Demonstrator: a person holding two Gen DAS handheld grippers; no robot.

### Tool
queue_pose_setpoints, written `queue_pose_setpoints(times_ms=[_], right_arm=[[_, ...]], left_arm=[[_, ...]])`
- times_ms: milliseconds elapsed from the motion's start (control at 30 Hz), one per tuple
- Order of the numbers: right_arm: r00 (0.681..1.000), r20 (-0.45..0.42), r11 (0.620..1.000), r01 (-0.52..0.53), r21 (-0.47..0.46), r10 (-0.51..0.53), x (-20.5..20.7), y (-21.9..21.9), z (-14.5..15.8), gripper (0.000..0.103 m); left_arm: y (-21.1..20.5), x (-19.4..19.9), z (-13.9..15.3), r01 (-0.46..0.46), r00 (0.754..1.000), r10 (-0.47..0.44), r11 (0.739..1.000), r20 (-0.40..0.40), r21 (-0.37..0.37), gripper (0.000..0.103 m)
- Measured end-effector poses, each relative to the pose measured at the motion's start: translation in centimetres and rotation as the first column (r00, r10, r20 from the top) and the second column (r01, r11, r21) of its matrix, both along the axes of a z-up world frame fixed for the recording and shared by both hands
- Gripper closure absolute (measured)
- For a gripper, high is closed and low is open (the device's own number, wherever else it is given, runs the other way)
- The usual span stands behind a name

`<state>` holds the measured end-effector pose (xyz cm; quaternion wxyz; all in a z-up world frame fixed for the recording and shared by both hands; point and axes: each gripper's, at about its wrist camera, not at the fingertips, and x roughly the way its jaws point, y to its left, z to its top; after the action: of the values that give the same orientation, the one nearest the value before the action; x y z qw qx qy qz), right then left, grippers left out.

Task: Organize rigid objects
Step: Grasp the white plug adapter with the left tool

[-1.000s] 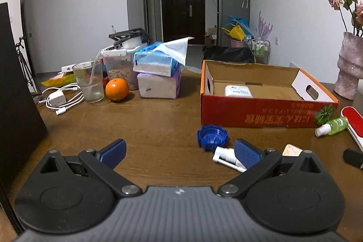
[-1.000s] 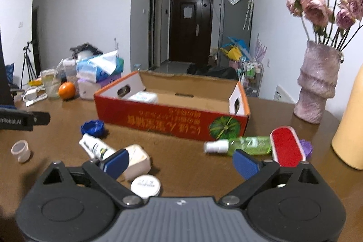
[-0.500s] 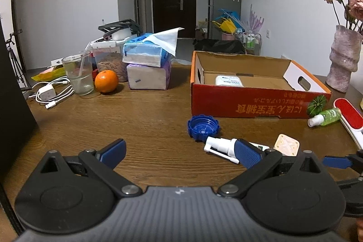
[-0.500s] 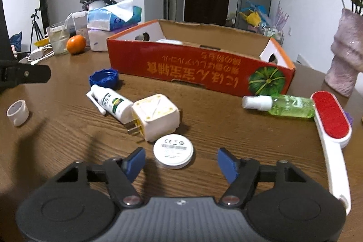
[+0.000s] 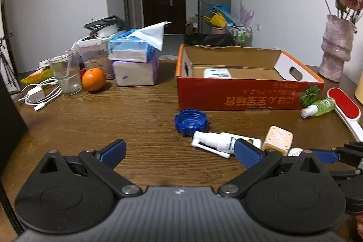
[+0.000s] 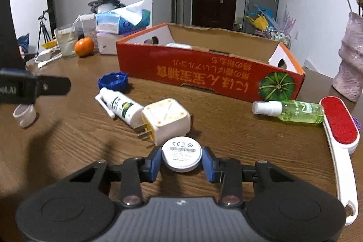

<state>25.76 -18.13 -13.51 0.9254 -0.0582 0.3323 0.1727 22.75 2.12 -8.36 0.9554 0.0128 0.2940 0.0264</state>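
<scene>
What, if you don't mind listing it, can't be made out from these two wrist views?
- White disc, right wrist view: label print too small to read.
- Same disc, left wrist view: mostly hidden behind the left gripper's arm.
- Cardboard box, right wrist view: its near wall hides most of the inside.
- Lint brush, right wrist view: the handle's end is cut off behind the right gripper.

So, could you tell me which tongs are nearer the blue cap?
Left. The left tongs hang open just short of the blue cap; the right tongs grip the white disc, farther off.
</scene>
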Motion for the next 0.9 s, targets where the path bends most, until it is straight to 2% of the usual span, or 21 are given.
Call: queue_pose_setpoints(times_ms=[333, 800, 900], right_arm=[[0.996, 0.064, 0.998, 0.057, 0.035, -0.06, -0.3, -2.7, 1.5, 0.065], [0.985, 0.091, 0.989, 0.141, 0.053, -0.145, 0.3, -7.5, 1.9, 0.065], [0.984, 0.093, 0.987, 0.149, 0.053, -0.153, 0.4, -8.2, 1.9, 0.065]], left_arm=[[-4.3, 1.9, -0.4, 0.112, 0.994, -0.112, 0.994, -0.015, 0.019, 0.0], [-10.2, 5.5, -2.6, 0.213, 0.976, -0.21, 0.976, -0.058, 0.05, 0.0], [-11.0, 6.1, -3.1, 0.23, 0.972, -0.227, 0.972, -0.065, 0.049, 0.003]])
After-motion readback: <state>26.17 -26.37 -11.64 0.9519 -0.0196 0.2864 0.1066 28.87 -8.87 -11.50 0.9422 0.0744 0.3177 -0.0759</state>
